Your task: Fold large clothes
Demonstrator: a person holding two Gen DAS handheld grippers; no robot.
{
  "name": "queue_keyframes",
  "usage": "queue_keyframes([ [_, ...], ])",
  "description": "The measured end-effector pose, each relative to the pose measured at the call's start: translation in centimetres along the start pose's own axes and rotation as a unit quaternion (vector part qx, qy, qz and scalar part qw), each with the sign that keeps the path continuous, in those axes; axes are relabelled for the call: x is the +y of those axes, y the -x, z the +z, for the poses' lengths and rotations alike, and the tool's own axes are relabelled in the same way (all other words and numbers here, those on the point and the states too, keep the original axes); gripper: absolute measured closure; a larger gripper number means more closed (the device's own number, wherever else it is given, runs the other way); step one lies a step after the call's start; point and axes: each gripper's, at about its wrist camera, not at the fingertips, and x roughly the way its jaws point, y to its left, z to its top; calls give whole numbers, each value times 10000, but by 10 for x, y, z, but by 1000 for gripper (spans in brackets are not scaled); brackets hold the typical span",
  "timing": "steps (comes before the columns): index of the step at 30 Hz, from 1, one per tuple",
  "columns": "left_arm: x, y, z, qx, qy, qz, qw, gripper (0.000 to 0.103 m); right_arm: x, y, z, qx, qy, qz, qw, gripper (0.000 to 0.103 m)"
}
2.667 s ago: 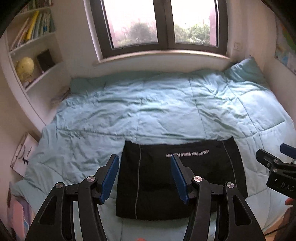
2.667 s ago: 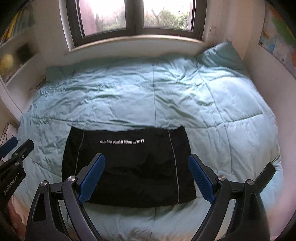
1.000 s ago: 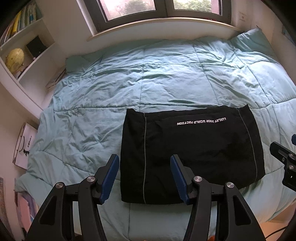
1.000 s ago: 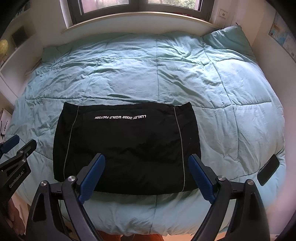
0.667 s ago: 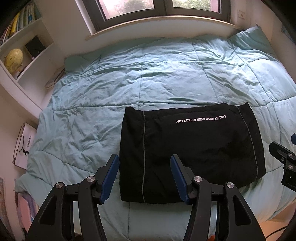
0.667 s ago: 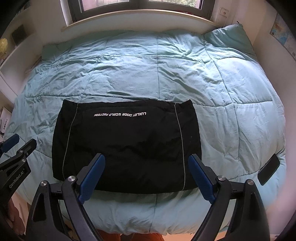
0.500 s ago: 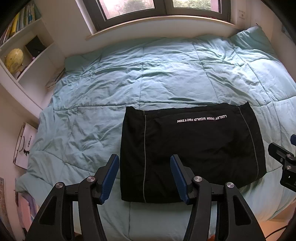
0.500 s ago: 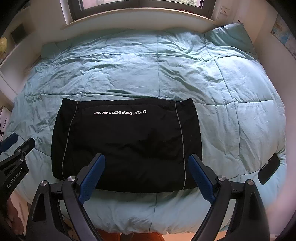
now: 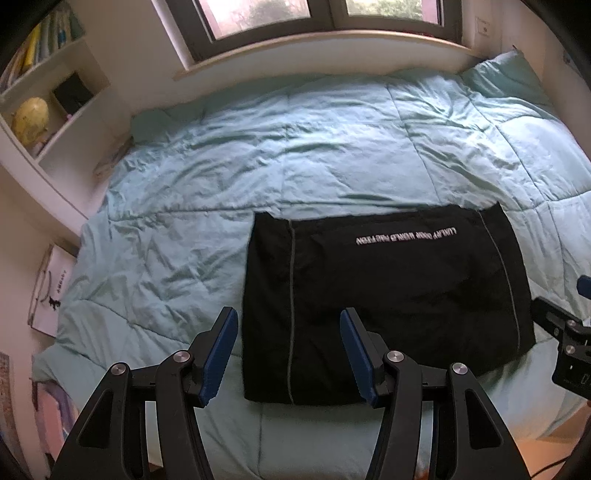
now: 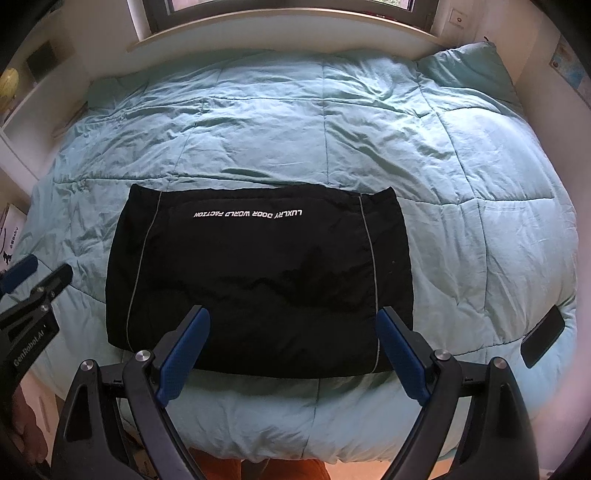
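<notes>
On the near part of the bed's teal quilt [image 10: 369,147] lay the folded black garment [image 10: 258,280], flat. Above its near edge, the left gripper [image 9: 290,350] and right gripper [image 10: 291,354] hovered, each spread apart, holding nothing.

Daylight reaches me from the window [image 9: 325,22] at 12 o'clock in both views; its panes are blown out to a pinkish white. The light is soft and even on the quilt [image 10: 332,122], with gentle shadows in its creases. The black garment [image 10: 258,280] reads nearly featureless, only its white lettering sharp in my right view; in my left view that lettering is smeared, and the whole frame is slightly motion-blurred. Fisheye bending curves the walls, and dark vignetting fills the corners at 2 and 10 o'clock. A pale haze washes the right view's edge near 4 o'clock.
</notes>
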Motion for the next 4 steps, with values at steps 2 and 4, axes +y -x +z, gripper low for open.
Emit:
queue_keyframes([
  [2, 2, 0, 3, -53, 27, 26, 10000, 44, 0, 0, -1, 0, 15, -12, 10000, 11],
  [4, 4, -3, 5, 33, 68, -142, 9999, 44, -1, -1, -1, 2, 17, -34, 10000, 11],
])
